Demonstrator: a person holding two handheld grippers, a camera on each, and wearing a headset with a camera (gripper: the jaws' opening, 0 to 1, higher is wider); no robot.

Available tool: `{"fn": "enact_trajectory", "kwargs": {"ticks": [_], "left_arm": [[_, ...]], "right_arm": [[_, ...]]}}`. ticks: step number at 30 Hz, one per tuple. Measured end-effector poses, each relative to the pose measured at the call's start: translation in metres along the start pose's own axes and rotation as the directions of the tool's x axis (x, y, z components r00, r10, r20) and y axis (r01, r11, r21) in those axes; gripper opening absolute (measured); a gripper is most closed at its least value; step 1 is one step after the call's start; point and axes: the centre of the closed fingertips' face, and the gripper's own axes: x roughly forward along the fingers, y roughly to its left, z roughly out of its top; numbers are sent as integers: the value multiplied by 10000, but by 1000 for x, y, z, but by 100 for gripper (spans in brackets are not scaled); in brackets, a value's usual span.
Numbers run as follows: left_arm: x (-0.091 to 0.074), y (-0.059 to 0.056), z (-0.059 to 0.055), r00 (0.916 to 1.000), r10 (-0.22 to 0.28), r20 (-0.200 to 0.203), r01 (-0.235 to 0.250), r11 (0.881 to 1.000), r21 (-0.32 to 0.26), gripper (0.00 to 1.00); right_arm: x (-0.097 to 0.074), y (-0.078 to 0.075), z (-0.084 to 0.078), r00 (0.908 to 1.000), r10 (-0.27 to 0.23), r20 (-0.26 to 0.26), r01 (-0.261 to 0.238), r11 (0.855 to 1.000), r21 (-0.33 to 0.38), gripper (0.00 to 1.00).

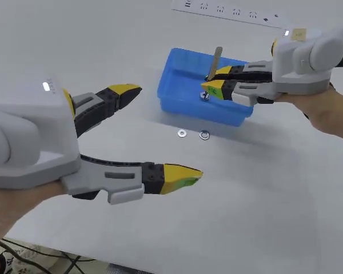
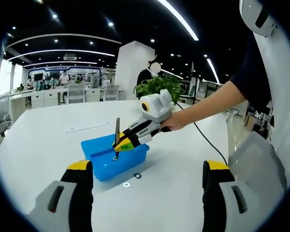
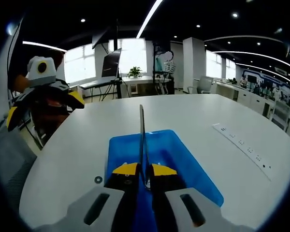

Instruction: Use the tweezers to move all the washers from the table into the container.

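Jaws of the right gripper are clenched on the tweezers, which stand upright over the blue container with a washer at their lower tip. The left gripper is spread wide, grasping nothing, nearer the person. On the table, two washers lie just beside the container's near wall.

The container stands toward the far side of the table, with a power strip behind it near the far edge and two washers side by side on the table just before its near wall. The right gripper reaches over the container from the right, jaws closed on the upright tweezers, whose lower end is inside it. The left gripper hovers nearer, to the left, jaws spread.
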Motion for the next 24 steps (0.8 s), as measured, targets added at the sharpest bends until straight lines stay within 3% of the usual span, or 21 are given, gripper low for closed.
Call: {"fn": "enact_trajectory", "kwargs": {"ticks": [4, 7, 11, 16, 19, 24], "left_arm": [[5, 5, 0, 9999, 110, -54, -108, 9994, 329, 100], [12, 15, 1, 9997, 225, 39, -226, 9996, 179, 99], [25, 27, 14, 9987, 267, 443, -267, 9996, -25, 99], [45, 45, 32, 9977, 229, 633, -248, 9992, 298, 99], [57, 49, 45, 9959, -110, 893, 86, 9996, 275, 92], [77, 54, 50, 9951, -507, 848, 497, 9987, 141, 77]], "right_arm": [[-3, 1, 1, 10000, 10, -26, -11, 10000, -87, 8], [-5, 0, 4, 10000, -80, -59, 79, 9998, -164, 8], [-12, -1, 13, 9999, -144, -35, 143, 9993, -356, 8], [-16, 0, 13, 9996, -178, -216, 165, 9982, -580, 8], [-16, 1, 13, 9996, -184, -230, 169, 9980, -611, 8], [-15, 4, 10, 9992, -131, -388, 103, 9973, -723, 8]]}}
